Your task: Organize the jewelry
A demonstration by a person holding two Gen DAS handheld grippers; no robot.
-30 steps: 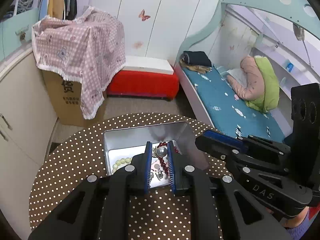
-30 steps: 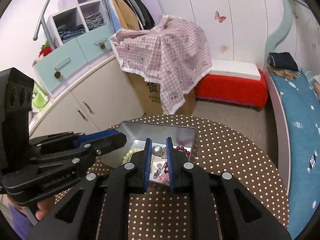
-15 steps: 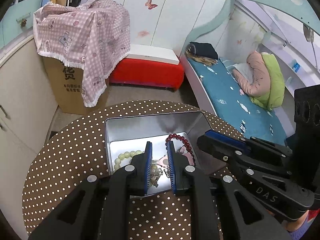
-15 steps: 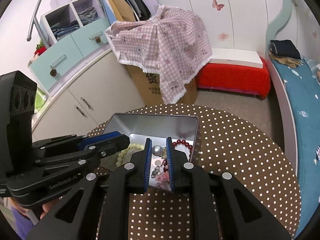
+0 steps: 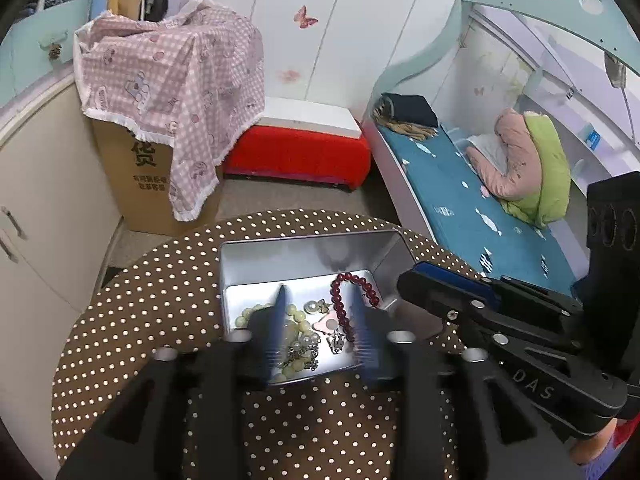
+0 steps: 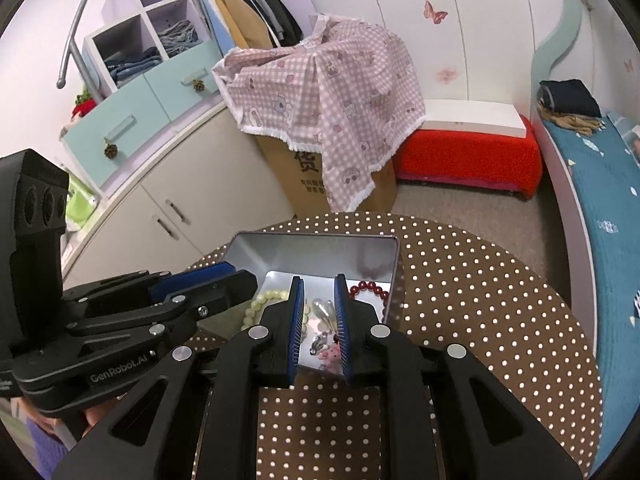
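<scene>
Over the tin (image 5: 308,254), our left gripper (image 5: 318,312) is opening above the loose jewelry (image 5: 304,340); our right gripper (image 6: 318,306), nearly closed and also opening, releases a blurred pearl drop (image 6: 325,309).

The tin (image 5: 304,252) is sitting open on the dotted tabletop (image 5: 160,312), so the way in from above is staying free. Its four shiny walls are blocking any way in from the side. The far half of the tin floor is lying bare. The near half is crowded with pale beads (image 5: 296,320), red beads (image 5: 352,292) and small charms (image 5: 336,340). The left tongs (image 5: 318,322) are opening over this pile with nothing pressed between them. The right tongs (image 6: 318,320) are crowding in just beside them over the same tin, and are opening a little. The tabletop to the right of the tin is lying bare.
</scene>
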